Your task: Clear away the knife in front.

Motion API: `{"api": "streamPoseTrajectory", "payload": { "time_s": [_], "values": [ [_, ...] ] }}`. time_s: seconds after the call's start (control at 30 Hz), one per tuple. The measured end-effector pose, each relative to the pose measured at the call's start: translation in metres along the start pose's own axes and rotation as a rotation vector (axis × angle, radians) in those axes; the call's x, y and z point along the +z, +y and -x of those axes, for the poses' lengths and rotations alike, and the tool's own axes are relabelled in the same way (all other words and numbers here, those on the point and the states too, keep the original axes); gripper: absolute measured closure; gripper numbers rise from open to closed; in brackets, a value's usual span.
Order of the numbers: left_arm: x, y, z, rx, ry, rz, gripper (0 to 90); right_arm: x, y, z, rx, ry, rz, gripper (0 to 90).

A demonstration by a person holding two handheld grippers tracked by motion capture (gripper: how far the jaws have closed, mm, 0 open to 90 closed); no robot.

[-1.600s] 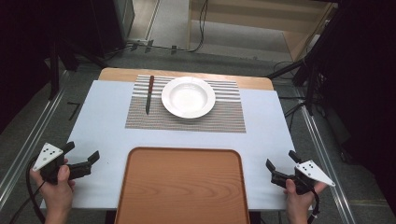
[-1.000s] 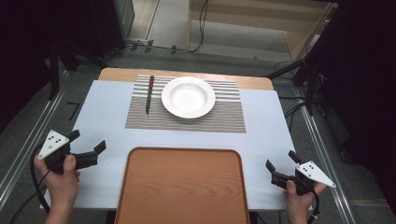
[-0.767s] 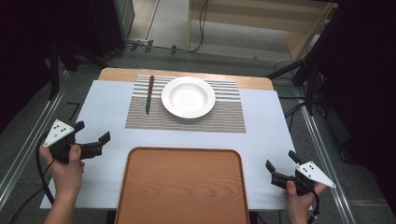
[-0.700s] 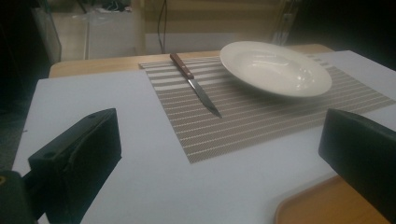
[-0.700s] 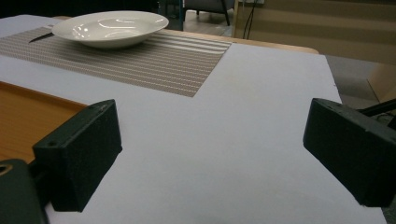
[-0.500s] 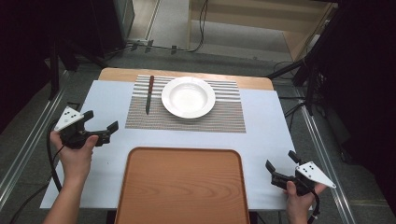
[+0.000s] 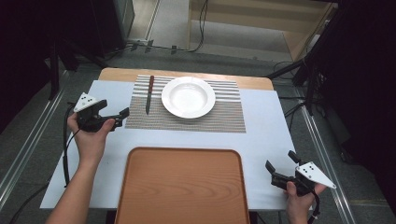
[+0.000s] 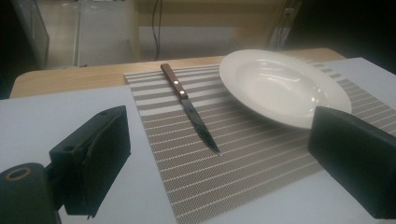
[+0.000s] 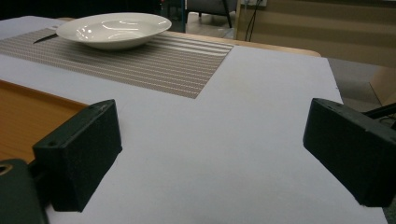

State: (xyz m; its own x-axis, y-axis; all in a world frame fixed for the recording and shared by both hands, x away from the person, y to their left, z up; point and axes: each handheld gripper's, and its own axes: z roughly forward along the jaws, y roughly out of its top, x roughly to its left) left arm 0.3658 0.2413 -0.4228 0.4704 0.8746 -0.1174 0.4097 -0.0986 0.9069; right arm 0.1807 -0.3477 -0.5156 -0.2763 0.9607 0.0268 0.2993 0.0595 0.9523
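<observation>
A knife (image 7: 148,94) with a brown wooden handle lies on a striped placemat (image 7: 224,119), just left of a white deep plate (image 7: 188,97). My left gripper (image 7: 120,117) hovers open at the mat's left edge, its jaws pointing at the knife (image 8: 189,105) and plate (image 8: 280,88); the blade tip lies between the jaws ahead of the left gripper (image 8: 222,135). My right gripper (image 7: 280,161) rests open and empty near the table's front right corner. In the right gripper view, the right gripper (image 9: 210,126) faces bare white tabletop, with the plate (image 9: 114,28) far off.
A large brown wooden tray (image 7: 182,186) lies empty at the front centre, between both hands; its edge (image 9: 28,112) shows left of the right gripper. The white table cover (image 7: 266,126) ends in a wooden strip at the back. Floor and cables lie beyond.
My left gripper has travelled from the front left corner forward and rightward to the placemat's left edge, staying open. The right gripper, knife and plate have not moved.
</observation>
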Motion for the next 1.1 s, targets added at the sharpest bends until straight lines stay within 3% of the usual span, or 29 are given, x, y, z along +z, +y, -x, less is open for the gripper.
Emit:
{"api": "streamPoseTrajectory", "payload": {
  "time_s": [0.2, 0.5, 0.57, 1.1],
  "values": [
    [0.019, 0.010, -0.002, -0.016, -0.013, -0.015, 5.6, 0.000, 0.000, 0.000, -0.002, 0.001, 0.001, 2.9],
    [0.047, 0.023, 0.001, -0.002, -0.021, -0.049, 5.7, 0.000, 0.000, 0.000, -0.004, 0.003, 0.002, 2.9],
    [0.055, 0.026, 0.000, -0.017, -0.028, -0.056, 5.7, 0.000, 0.000, 0.000, -0.007, 0.004, 0.003, 2.9],
    [0.093, 0.037, -0.008, -0.036, -0.007, -0.118, 9.1, 0.001, -0.001, -0.001, -0.008, 0.005, -0.001, 2.9]
  ]
}}
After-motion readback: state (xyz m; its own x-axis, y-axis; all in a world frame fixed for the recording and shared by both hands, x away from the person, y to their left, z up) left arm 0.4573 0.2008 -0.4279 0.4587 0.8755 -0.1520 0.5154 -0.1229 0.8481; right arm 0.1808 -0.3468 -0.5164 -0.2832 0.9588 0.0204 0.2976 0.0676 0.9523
